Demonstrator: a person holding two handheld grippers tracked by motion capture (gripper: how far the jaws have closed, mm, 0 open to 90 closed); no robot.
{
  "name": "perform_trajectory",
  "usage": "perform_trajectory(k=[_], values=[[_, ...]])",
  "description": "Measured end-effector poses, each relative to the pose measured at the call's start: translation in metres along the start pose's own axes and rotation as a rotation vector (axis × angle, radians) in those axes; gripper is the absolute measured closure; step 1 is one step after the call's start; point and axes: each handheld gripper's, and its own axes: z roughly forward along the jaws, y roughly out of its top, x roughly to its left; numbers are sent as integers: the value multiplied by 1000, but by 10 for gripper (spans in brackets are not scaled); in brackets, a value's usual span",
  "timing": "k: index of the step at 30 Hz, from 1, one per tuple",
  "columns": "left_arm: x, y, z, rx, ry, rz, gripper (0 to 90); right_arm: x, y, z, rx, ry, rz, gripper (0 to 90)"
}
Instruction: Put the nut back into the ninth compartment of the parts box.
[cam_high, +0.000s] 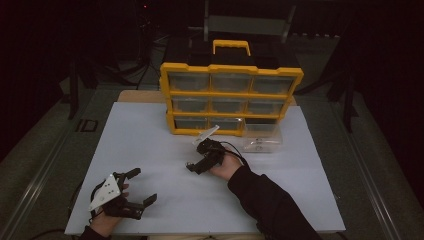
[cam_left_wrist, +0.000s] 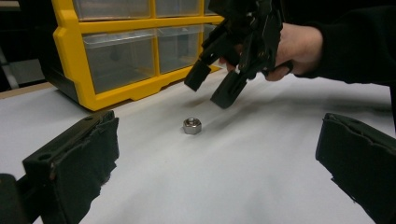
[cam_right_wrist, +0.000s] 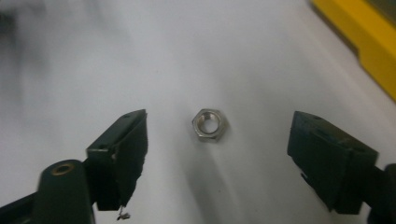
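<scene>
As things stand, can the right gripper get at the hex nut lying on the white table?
Probably yes. The right gripper is open, its jaws standing either side of the hex nut without touching it. The nut lies flat on bare white table, with nothing between it and the jaws; the yellow drawer organizer stands well off.

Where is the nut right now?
The nut lies flat on the white table, between the right gripper's open jaws, in front of the yellow organizer.

White table (cam_high: 150, 150) with nut (cam_left_wrist: 192, 125), organizer (cam_high: 230, 95)

Bare white table (cam_left_wrist: 243, 177) all round the nut (cam_left_wrist: 192, 125); yellow drawer cabinet (cam_left_wrist: 135, 56) well behind.
</scene>
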Motion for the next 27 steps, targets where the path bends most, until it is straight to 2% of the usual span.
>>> perform_trajectory(k=[9, 18, 27], values=[[0, 0, 0, -1, 0, -1, 0, 4, 0, 14, 34, -17, -26, 365], [0, 0, 0, -2, 0, -2, 0, 6, 2, 26, 65, -23, -30, 436], [1, 0, -1, -7, -2, -6, 0, 8, 3, 35, 76, -59, -59, 507]])
